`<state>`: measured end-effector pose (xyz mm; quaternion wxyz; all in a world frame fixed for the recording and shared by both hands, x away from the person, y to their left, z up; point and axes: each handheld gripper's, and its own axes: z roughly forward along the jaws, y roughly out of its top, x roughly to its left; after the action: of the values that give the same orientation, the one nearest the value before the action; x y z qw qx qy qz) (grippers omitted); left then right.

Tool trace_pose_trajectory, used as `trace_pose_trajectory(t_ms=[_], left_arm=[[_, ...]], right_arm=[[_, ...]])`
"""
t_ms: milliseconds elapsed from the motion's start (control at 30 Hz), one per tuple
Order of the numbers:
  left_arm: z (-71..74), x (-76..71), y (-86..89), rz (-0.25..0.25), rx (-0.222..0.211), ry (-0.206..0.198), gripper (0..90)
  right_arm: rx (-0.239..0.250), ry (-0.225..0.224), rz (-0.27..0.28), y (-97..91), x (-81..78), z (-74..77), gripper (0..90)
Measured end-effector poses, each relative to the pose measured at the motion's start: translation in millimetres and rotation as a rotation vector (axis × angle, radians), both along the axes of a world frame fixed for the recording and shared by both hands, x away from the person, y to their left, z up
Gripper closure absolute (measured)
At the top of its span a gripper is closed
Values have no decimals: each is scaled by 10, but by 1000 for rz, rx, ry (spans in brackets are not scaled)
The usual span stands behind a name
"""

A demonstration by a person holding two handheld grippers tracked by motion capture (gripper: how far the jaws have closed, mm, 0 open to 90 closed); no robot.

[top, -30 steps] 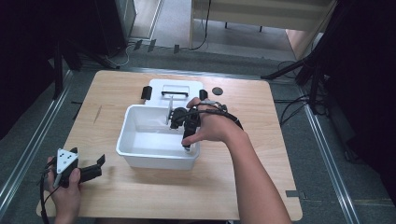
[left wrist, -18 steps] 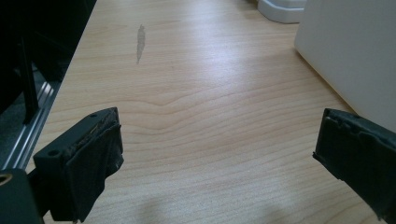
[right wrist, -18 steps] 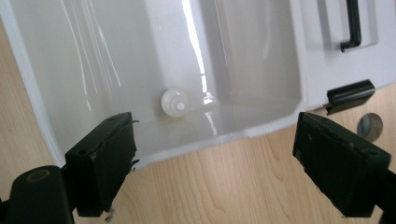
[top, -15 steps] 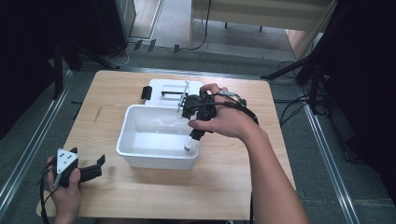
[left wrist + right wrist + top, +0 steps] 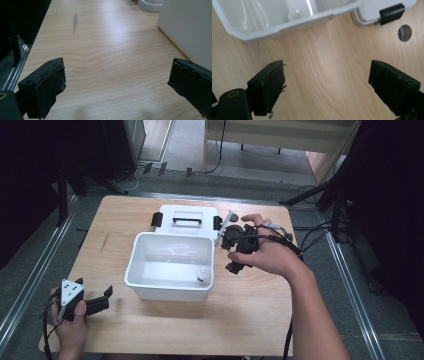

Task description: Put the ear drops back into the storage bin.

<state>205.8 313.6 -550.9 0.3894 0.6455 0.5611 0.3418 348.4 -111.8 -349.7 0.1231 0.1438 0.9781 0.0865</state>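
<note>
the left gripper (image 5: pixel 102 299) is resting low at the near left corner of the table (image 5: pixel 115 220), held in a hand (image 5: pixel 70 327) that is coming in from the bottom edge, with the grey three-cornered plate on top and the jaws pointing right toward the tub (image 5: pixel 145 282). its jaws are standing wide apart with bare wood between them. in the left gripper view a grey streak (image 5: pixel 74 22) is marking the pale, wavy-grained tabletop, and the tub's smooth white wall (image 5: pixel 190 30) is rising just right of the far jaw.

the tub is sitting mid-table, a white plastic rectangle with rounded corners and a glossy inside. a small white bottle (image 5: pixel 202 276) is standing upright in its near right corner, close to the wall. behind the tub, touching or nearly so, the flat white lid (image 5: pixel 187 212) is lying with its black handle and black clips.

the right gripper (image 5: pixel 235 251) is hovering just right of the tub, the forearm slanting in from the lower right, the hand (image 5: pixel 267 255) wrapped over it. its jaws have just been opening and are now gaping wide, with nothing between them but wood. in the right gripper view the tub's rim (image 5: pixel 287 23) is lying beyond the jaws, and a round hole (image 5: pixel 404 32) is showing in the table.

open wood is stretching along the near edge and the right side.
</note>
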Motion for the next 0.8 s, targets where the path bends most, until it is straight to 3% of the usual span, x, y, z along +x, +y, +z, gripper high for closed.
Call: trace_pose_trajectory(t_ms=[333, 800], left_arm=[[-1, 1, -7, 0, 7, -1, 14], [-1, -3, -13, -1, 11, -2, 14]], right_arm=[[27, 24, -75, -463, -87, -187, 131], [75, 62, -184, -1058, -264, -565, 132]])
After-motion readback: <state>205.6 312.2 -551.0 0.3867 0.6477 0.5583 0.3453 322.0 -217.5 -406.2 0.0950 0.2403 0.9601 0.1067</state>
